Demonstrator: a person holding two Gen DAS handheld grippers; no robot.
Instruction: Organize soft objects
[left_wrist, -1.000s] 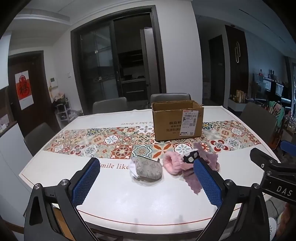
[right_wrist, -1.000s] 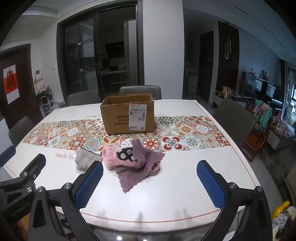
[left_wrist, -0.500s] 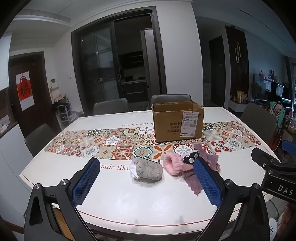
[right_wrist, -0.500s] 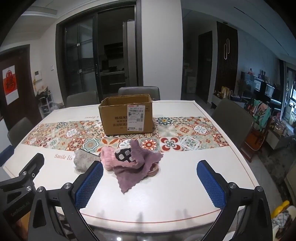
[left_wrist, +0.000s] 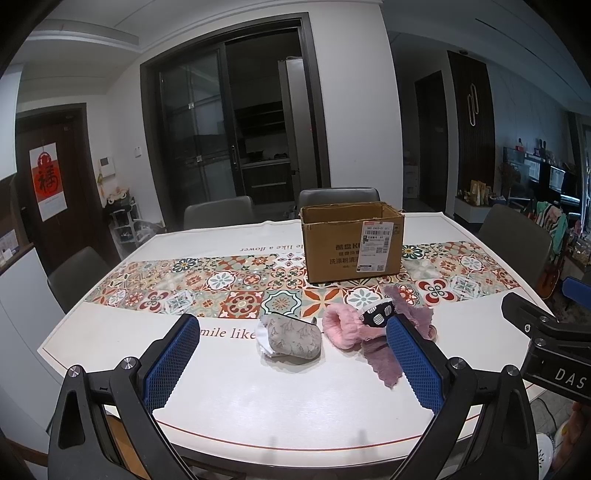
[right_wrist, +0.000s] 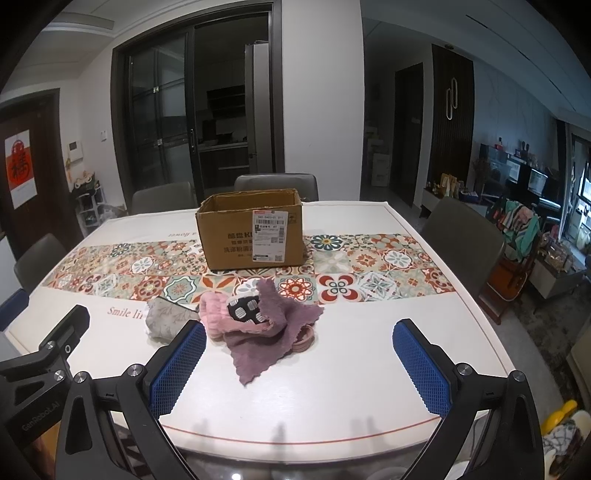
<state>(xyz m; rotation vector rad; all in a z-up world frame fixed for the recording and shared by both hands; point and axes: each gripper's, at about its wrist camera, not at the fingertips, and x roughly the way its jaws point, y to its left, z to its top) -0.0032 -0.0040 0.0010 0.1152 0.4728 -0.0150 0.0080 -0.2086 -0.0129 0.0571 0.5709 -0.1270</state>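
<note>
The left gripper (left_wrist: 291, 363) is hovering above the near edge of the worktop (left_wrist: 258, 402) with its blue-padded fingers (left_wrist: 170, 363) spread wide, grasping nothing. The right gripper (right_wrist: 299, 367) is doing the same, its fingers (right_wrist: 422, 371) released and empty.

Taking the cardboard box (right_wrist: 253, 234) as the landmark: it is sitting open-topped on the patterned tile runner (right_wrist: 369, 269), toward the far side. Just in front of the box, a pink fluffy item (right_wrist: 216, 314) is lying against a black-and-white patterned piece (right_wrist: 246, 308), both resting on a crumpled mauve cloth (right_wrist: 273, 332). A ring-shaped object (right_wrist: 304, 338) is peeking out from under the cloth's right edge. In front of the box and to the left, beside the pink item, a grey leaf-print pouch (left_wrist: 291, 338) is lying on the worktop.
</note>
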